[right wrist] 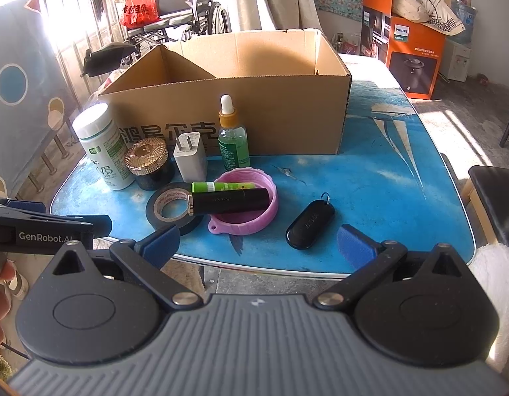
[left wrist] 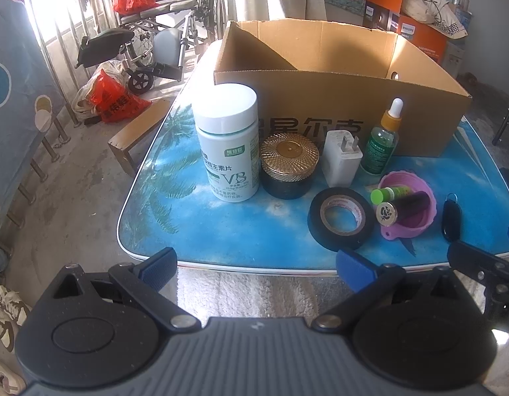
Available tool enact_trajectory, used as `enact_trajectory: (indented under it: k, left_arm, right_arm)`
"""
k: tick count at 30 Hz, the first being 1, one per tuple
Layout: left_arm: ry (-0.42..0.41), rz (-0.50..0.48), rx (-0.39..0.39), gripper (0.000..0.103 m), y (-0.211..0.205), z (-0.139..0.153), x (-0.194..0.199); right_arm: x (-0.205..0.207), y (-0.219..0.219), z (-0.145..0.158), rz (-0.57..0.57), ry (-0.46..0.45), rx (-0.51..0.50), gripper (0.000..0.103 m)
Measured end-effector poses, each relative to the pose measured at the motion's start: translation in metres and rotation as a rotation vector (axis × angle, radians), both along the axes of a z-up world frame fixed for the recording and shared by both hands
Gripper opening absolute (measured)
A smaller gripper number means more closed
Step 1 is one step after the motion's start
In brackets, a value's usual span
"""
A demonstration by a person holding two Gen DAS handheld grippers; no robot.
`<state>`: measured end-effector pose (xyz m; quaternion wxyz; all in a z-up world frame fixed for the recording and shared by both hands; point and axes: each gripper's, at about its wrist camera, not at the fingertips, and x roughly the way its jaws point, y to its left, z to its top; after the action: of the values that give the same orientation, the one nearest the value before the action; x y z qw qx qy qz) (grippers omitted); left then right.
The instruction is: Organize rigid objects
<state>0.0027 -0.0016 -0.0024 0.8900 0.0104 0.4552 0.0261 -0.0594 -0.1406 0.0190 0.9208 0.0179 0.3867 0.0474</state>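
Both grippers (left wrist: pixel 257 269) (right wrist: pixel 259 242) gaping at table edge, tape roll (left wrist: pixel 340 218) just beyond.

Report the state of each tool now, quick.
Left tool: open, holding nothing, at the near edge of the table.
Right tool: open, holding nothing, near the black key fob.

Harsh window (left wrist: pixel 46 16) glare upper left, sharp focus, fisheye-warped edges.
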Motion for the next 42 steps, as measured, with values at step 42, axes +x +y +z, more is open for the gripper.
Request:
enact_trajectory:
  k: [42]
  left_arm:
    - [0.006,0.014,0.0,0.103,0.0012,-0.0006,0.0001]
  right_arm:
    - [-0.0023,0.0008,0.002,0.013,-0.012,0.007,0.102]
